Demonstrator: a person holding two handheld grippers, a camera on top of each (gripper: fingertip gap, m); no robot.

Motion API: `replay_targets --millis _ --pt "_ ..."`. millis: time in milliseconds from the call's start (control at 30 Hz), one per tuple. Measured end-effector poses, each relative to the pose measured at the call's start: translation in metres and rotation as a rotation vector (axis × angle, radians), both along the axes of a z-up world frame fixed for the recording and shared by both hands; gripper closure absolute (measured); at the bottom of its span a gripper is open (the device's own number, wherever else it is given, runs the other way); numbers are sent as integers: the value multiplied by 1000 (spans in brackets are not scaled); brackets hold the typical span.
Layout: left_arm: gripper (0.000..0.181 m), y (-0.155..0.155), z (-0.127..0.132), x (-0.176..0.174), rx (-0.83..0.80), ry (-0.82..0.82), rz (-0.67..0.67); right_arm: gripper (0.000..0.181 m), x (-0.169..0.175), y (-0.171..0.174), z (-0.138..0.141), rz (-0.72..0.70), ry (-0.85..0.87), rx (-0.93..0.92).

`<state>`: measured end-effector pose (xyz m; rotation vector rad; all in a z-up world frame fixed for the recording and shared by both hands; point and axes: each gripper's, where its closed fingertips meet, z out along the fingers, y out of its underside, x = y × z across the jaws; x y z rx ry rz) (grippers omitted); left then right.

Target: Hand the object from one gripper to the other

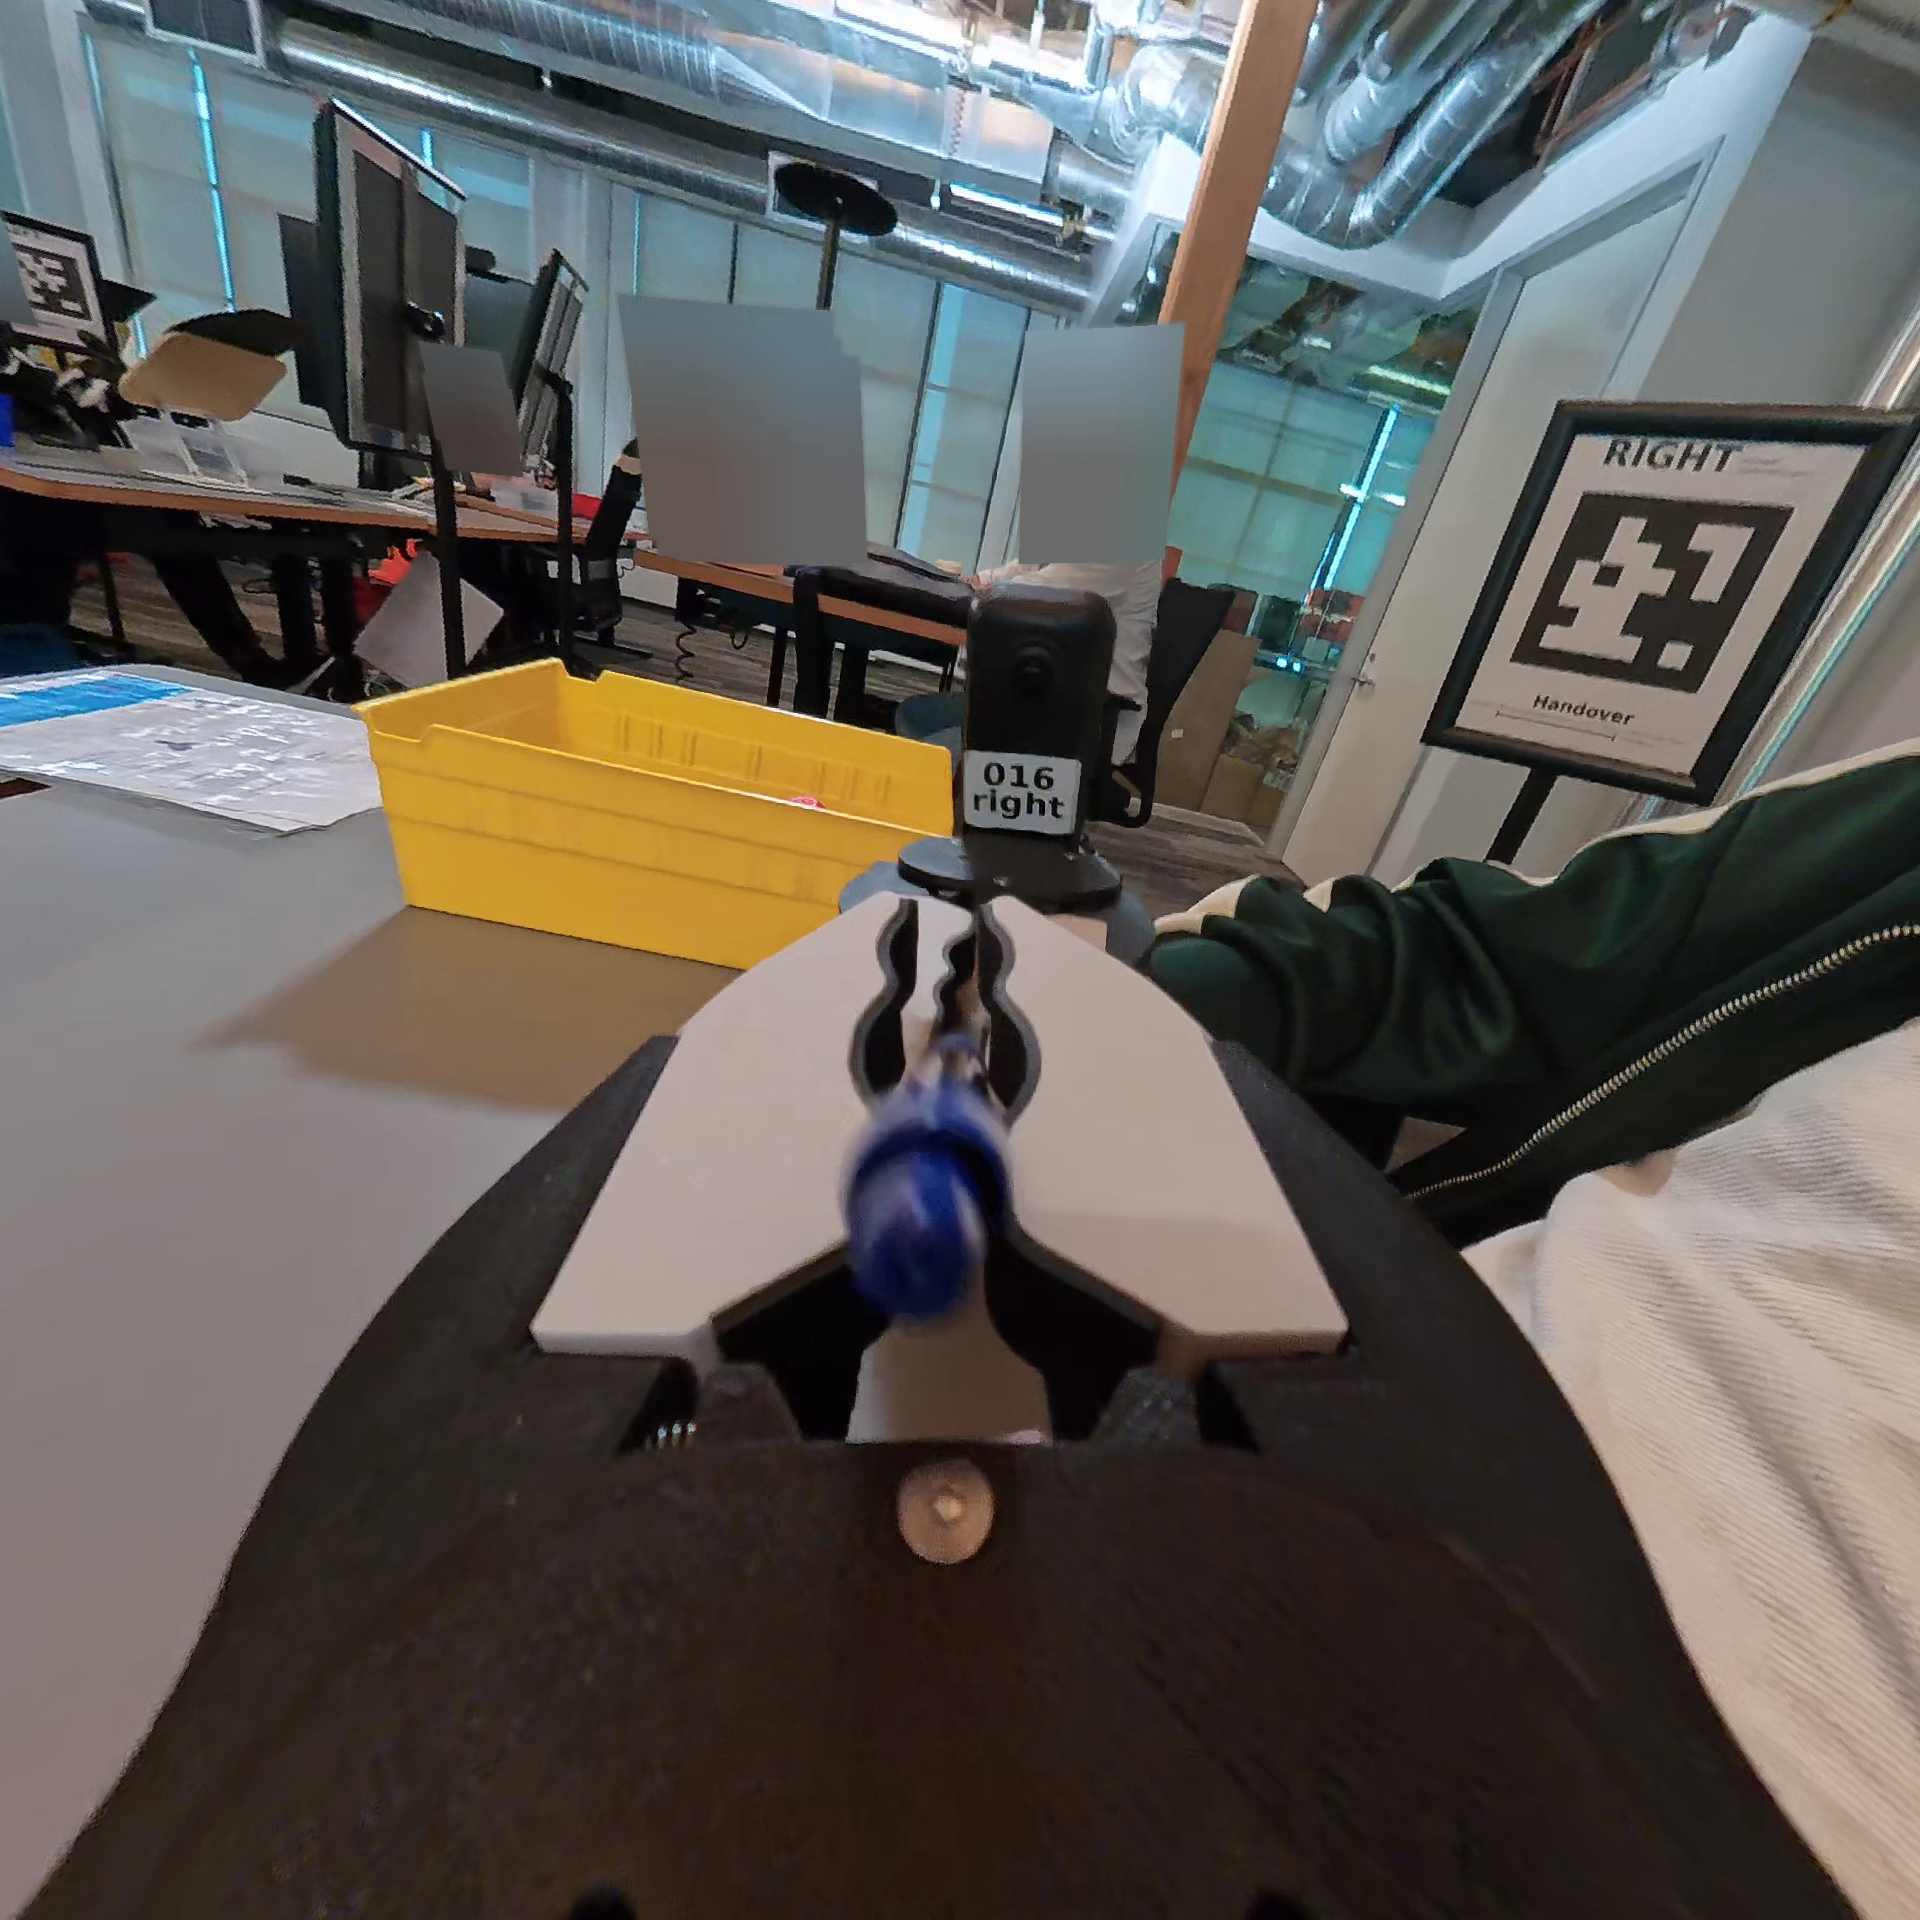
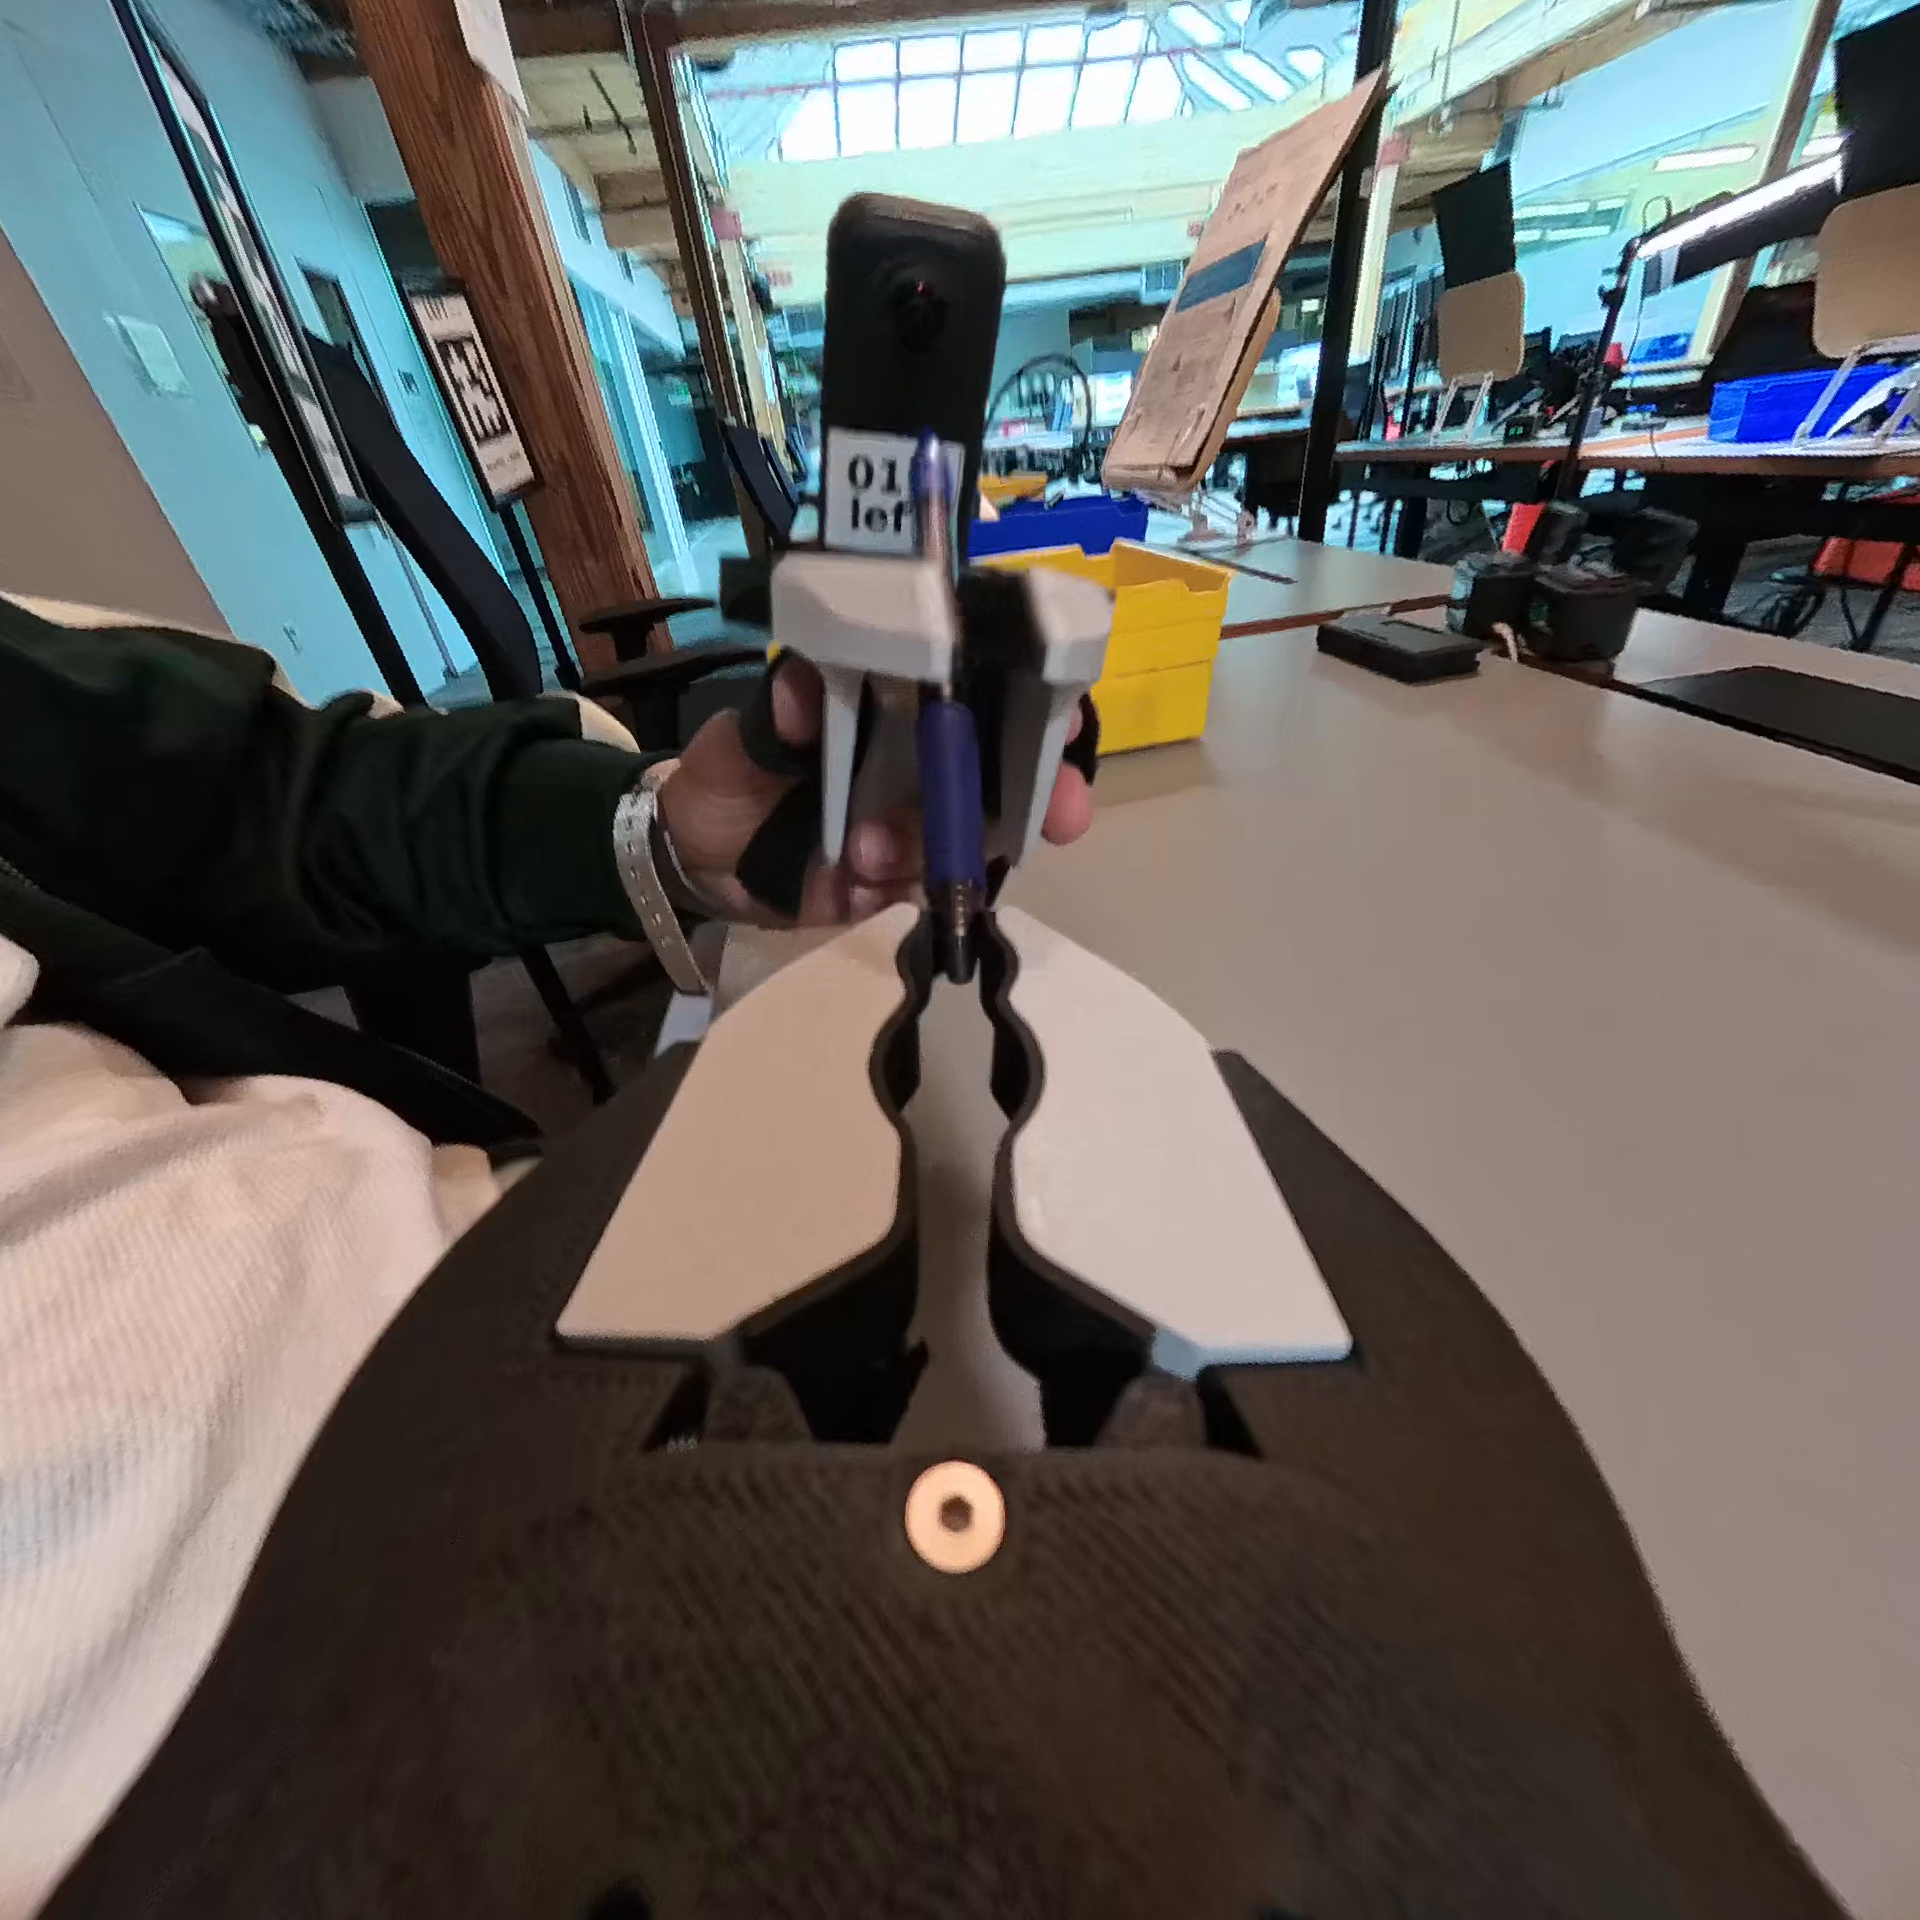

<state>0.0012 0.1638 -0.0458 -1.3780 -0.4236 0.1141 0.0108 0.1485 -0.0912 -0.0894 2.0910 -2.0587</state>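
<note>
A blue pen [image 1: 920,1195] lies along the gap between my left gripper's [image 1: 948,914] fingers, which are shut on it, its blurred end pointing back at the camera. In the right wrist view the left gripper [image 2: 935,842] faces me, held by a hand, with the pen [image 2: 951,769] upright between its fingers. The pen's dark tip sits between the fingertips of my right gripper [image 2: 958,935], which are closed narrowly around it. In the left wrist view the right gripper's camera [image 1: 1039,675] shows just beyond; its fingers are hidden.
Both grippers are above the near edge of a grey table [image 2: 1455,935]. A yellow bin [image 1: 623,821] stands on it farther back. A framed sign on a stand [image 1: 1662,582] is at the right. A dark green sleeve [image 1: 1558,956] reaches in. A black chair [image 2: 436,582] stands behind. One gripper's finger ends stand about 5 cm off the other's.
</note>
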Motion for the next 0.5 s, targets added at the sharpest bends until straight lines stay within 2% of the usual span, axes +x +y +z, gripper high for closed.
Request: replay_targets --millis 133,233,333,367,500 --pt "173 0 0 -2 16 -47 -12 173 8 -8 -21 -2 86 116" --pt "174 7 -8 0 -44 -56 -24 172 16 -13 -39 28 117 209" --pt "174 16 -17 4 -116 -59 -52 155 21 -16 -43 50 121 232" --pt "174 19 -19 6 -128 -59 -61 154 23 -15 -42 57 115 229" --pt "174 26 -22 11 -148 -82 -94 169 26 -15 -37 74 74 208"
